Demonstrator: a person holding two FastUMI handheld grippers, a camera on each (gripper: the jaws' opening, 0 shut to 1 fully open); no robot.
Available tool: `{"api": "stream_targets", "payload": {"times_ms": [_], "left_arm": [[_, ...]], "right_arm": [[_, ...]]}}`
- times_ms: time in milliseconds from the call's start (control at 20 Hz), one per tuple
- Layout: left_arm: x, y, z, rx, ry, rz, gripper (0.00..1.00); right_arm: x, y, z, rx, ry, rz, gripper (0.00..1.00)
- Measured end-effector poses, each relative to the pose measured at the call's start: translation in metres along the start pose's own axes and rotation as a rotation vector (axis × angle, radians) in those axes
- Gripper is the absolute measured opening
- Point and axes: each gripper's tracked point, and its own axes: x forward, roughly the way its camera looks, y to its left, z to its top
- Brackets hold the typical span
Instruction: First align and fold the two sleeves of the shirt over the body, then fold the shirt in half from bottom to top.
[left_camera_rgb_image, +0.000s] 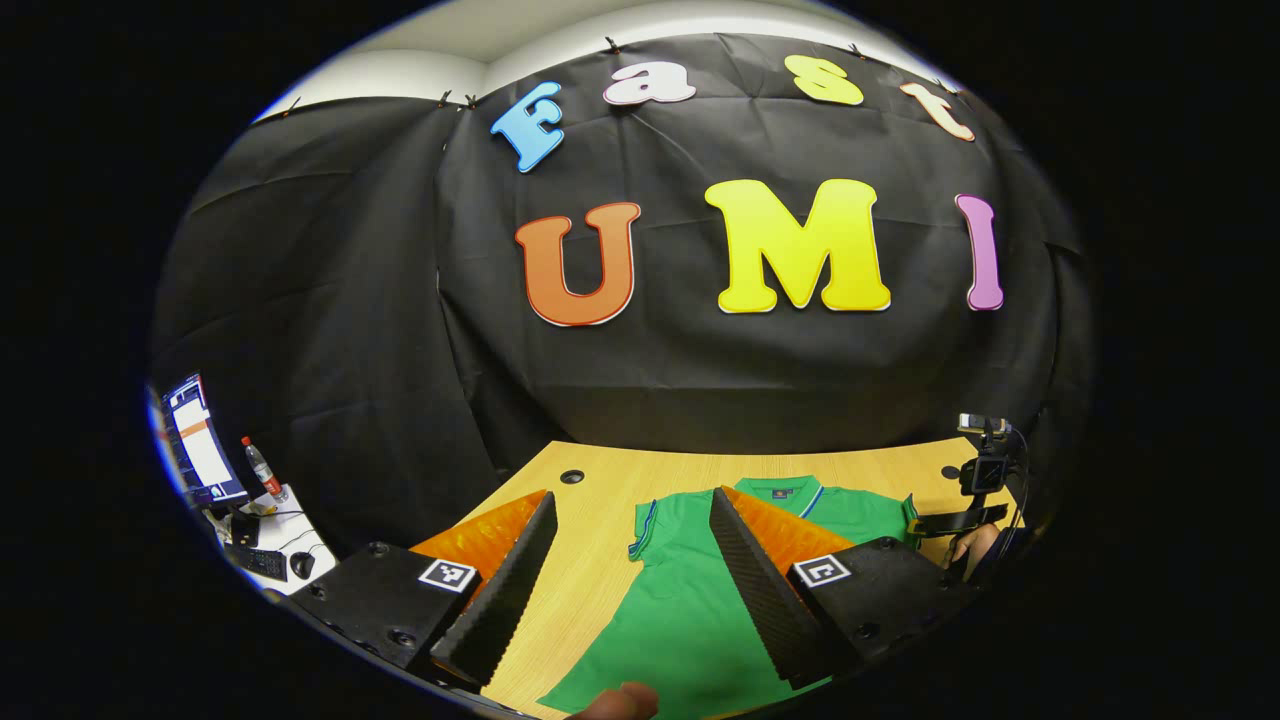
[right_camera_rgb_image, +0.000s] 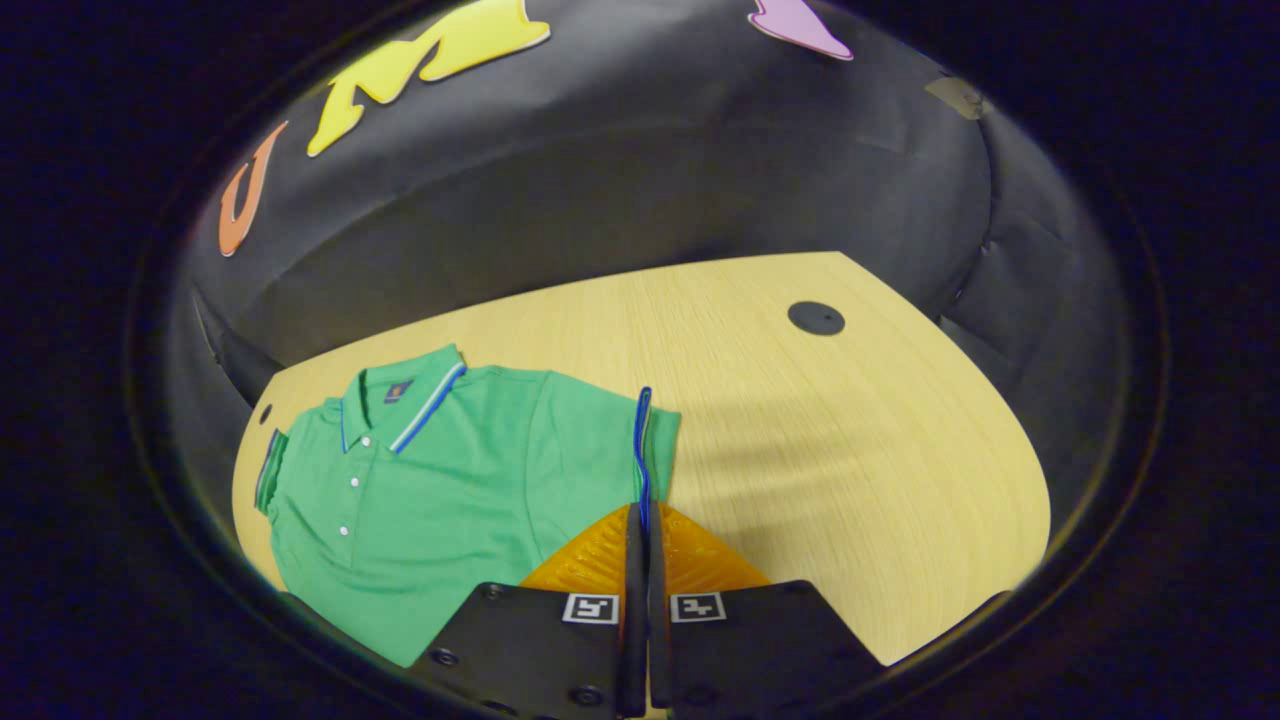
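Green polo shirt lies flat on the wooden table in the left gripper view; we record the left gripper hovering above it, fingers spread wide and holding nothing, with a monitor and bottle far left. In the right gripper view, we find the right gripper closed, pinching the blue-trimmed sleeve edge, shirt left of it.
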Motion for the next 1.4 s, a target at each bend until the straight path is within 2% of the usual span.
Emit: {"api": "stream_targets", "payload": {"times_ms": [250,550,900,1100,1300,1400], "left_arm": [[-0.006,0.005,-0.002,-0.018,0.004,0.004,0.99],[-0.018,0.025,-0.010,-0.028,0.016,0.041,0.99],[-0.023,0.048,-0.017,-0.040,0.029,0.075,0.99],[-0.023,0.059,-0.040,-0.082,0.087,0.062,0.99],[-0.004,0.074,-0.065,-0.130,0.156,0.035,0.99],[0.011,0.079,-0.075,-0.148,0.178,0.017,0.99]], "right_arm": [[-0.016,0.035,0.016,-0.113,-0.054,0.065,0.04],[-0.016,0.082,-0.004,-0.251,-0.038,0.165,0.04],[-0.014,0.120,-0.026,-0.297,-0.030,0.197,0.04],[-0.020,0.128,-0.037,-0.316,-0.002,0.176,0.07],[-0.053,0.130,-0.040,-0.240,0.015,0.161,0.34],[-0.075,0.129,-0.037,-0.218,-0.004,0.150,0.64]]}}
